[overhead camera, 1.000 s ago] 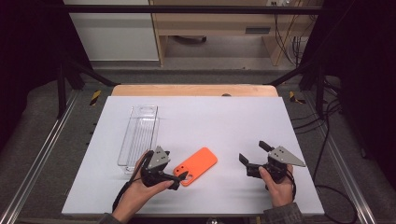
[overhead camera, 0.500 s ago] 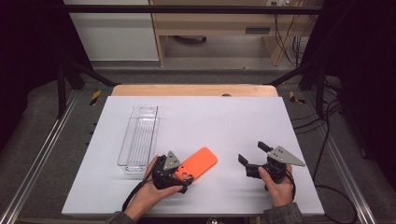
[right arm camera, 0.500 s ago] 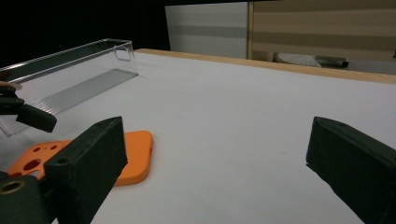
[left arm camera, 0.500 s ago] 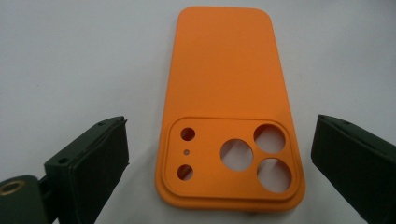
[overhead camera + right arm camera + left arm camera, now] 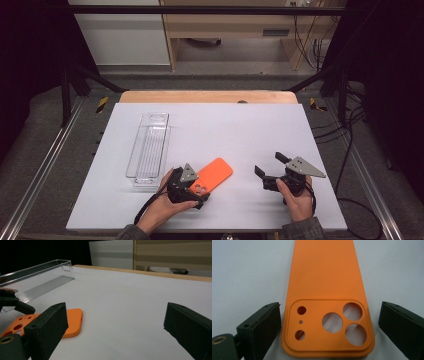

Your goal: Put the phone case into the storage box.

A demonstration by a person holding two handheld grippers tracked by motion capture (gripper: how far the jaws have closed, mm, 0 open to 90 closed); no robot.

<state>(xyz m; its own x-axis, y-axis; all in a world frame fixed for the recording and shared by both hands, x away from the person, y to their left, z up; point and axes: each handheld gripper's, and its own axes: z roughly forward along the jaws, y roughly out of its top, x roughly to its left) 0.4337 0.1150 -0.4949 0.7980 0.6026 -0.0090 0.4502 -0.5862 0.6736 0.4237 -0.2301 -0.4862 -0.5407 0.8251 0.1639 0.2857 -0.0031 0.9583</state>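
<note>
An orange phone case (image 5: 216, 173) lies flat on the white table (image 5: 240, 130), back side up, with its camera cut-outs toward the person. My left gripper (image 5: 199, 190) is low at that near end. In the left gripper view the case (image 5: 324, 285) sits between the black pads (image 5: 263, 325) of my left gripper (image 5: 329, 306), with a thin gap on each side, so the jaws stand open around it. My right gripper (image 5: 270, 164) rests to the right of the case, open with nothing between its jaws (image 5: 116, 308). The case (image 5: 72, 322) also lies at the lower left of the right gripper view.
A long clear plastic tray (image 5: 141, 145) stands left of the case, running toward the far side; its rim (image 5: 42, 266) also appears in the right gripper view. A wooden strip (image 5: 210, 96) borders the table's far edge. Dark floor and metal rails flank the table.
My left gripper has moved right and down, from beside the clear tray onto the case's near end, so its jaws now straddle it. The right gripper has stayed put.
</note>
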